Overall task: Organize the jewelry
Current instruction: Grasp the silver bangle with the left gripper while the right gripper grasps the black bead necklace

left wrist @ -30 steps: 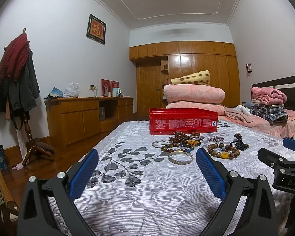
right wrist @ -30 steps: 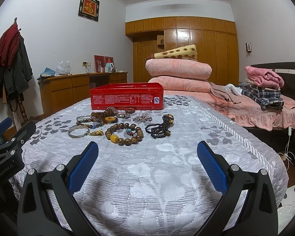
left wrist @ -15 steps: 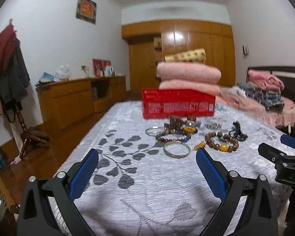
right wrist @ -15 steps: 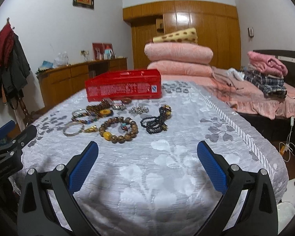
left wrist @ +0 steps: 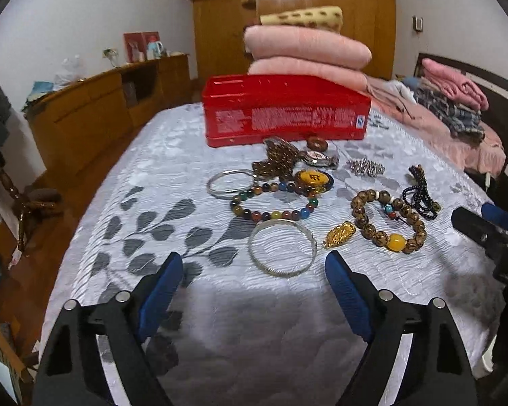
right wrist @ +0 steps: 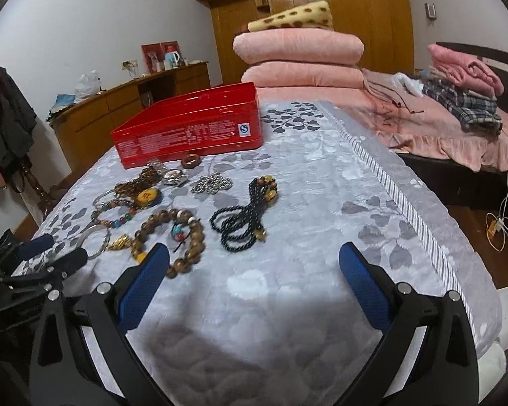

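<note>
Left gripper [left wrist: 250, 275] gaping wide over the quilt [left wrist: 159, 176], jaws just eased inward a little, nothing between them. Nearest: silver bangle [left wrist: 282, 247], just ahead of the tips; gold charm [left wrist: 339, 234] and brown bead bracelet [left wrist: 389, 221] to its right; red tin [left wrist: 284, 115] behind the pile.

Right gripper [right wrist: 254, 264] spread wide, empty (quilt only beneath). Brown bead bracelet [right wrist: 172, 233] just beyond the left fingertip [right wrist: 155, 264]; black bead strand [right wrist: 244, 216] ahead, well apart.

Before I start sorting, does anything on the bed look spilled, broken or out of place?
Nothing looks broken. The bracelets, such as the silver bangle and black bead strand, lie loose on the bedspread in front of the red tin, not yet inside it.
</note>
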Available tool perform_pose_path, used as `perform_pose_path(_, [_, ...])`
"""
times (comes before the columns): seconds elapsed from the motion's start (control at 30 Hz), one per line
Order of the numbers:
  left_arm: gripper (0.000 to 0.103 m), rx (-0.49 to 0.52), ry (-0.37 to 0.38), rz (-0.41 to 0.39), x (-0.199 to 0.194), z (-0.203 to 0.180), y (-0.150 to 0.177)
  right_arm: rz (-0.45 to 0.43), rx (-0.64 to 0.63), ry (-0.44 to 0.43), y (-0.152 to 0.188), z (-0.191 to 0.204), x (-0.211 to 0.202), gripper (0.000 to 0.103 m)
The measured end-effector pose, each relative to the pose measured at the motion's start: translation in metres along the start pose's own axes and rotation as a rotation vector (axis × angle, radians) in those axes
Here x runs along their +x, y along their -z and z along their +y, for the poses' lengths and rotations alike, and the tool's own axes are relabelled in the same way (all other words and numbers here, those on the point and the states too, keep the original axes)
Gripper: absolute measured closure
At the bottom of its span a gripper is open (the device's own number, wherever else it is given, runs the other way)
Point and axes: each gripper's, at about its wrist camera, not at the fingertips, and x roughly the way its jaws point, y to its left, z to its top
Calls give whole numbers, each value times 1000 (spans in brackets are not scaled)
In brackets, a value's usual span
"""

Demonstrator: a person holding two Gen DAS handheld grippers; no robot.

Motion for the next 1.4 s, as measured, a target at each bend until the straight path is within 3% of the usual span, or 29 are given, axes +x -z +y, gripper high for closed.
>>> perform_pose_path(0.1, [26, 12, -2, 51, 13, -2, -5, 14, 4, 0, -7, -3, 6, 6])
perform_pose_path(0.3, [28, -4, 45, 114, 25, 0, -14, 55, 4, 7, -17, -5, 19, 6])
perform_pose_path(0.47, [28, 13, 45, 119, 28, -2, -15, 89, 0, 15, -24, -4, 30, 6])
perform_pose_path(0.6, [41, 26, 52, 108, 28, -3, -16, 108, -6, 11, -28, -2, 36, 9])
perform_pose_path(0.77, [54, 11, 55, 89, 27, 2, -17, 146, 11, -1, -33, -4, 45, 24])
perform_pose_path(0.9, [54, -8, 90, 87, 27, 8, -17, 163, 36, -8, -39, -7, 51, 26])
perform_pose_path(1.2, [55, -26, 107, 78, 27, 11, -18, 226, 79, 5, -44, -11, 75, 47])
perform_pose_path(1.27, [55, -32, 111, 75, 27, 12, -18, 226, 83, -6, -46, -11, 76, 68])
perform_pose_path(1.4, [55, -51, 113, 63, 24, 16, -18, 229, 82, -44, -46, -13, 76, 82])
